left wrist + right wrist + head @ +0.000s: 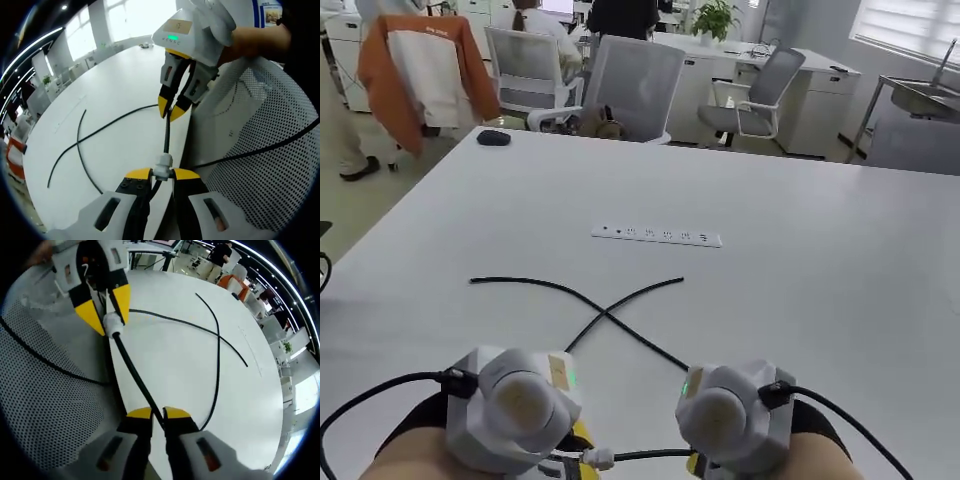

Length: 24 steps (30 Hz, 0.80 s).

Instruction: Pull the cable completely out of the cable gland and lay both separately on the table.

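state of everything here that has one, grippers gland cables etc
left gripper: shut on cable gland
right gripper: shut on cable
cable gland: held in the air, cable running through it
cable: taut between the grippers, not pulled out
two loose cables: lying crossed on the table
power strip: nothing plugged in

cable gland (pixel 598 459): small, white, clamped in left gripper (pixel 161 174) jaws, 6 o'clock at table (pixel 800 300) near edge | cable (pixel 645 455): thin, black, seated in gland, taut, running toward 3 o'clock into right gripper (pixel 159 415) jaws
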Each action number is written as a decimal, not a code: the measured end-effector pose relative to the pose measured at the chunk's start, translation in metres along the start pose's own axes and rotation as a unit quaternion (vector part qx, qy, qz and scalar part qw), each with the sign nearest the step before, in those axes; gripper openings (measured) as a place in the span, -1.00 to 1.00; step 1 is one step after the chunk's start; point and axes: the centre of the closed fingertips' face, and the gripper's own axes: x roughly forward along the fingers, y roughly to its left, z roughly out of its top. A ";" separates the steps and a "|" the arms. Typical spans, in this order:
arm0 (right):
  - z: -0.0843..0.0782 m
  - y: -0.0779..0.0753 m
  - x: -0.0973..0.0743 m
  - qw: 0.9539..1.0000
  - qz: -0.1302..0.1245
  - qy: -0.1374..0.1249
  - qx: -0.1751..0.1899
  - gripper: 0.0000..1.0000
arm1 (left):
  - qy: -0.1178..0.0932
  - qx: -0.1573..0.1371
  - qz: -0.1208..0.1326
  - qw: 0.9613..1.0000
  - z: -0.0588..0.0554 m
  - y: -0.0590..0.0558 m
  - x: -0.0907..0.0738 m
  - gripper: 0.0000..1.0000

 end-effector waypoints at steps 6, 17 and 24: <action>0.026 0.032 0.000 0.996 0.070 -0.054 0.001 -0.58 | -0.002 0.000 -0.006 1.000 0.001 -0.004 0.001 -0.66; 0.080 0.053 -0.023 0.975 0.118 -0.188 -0.024 -0.70 | 0.006 0.021 -0.011 1.000 0.002 -0.007 0.004 -0.65; 0.072 0.052 -0.017 0.980 0.098 -0.158 -0.070 -0.92 | 0.003 0.030 -0.020 0.999 0.003 -0.011 0.004 -0.65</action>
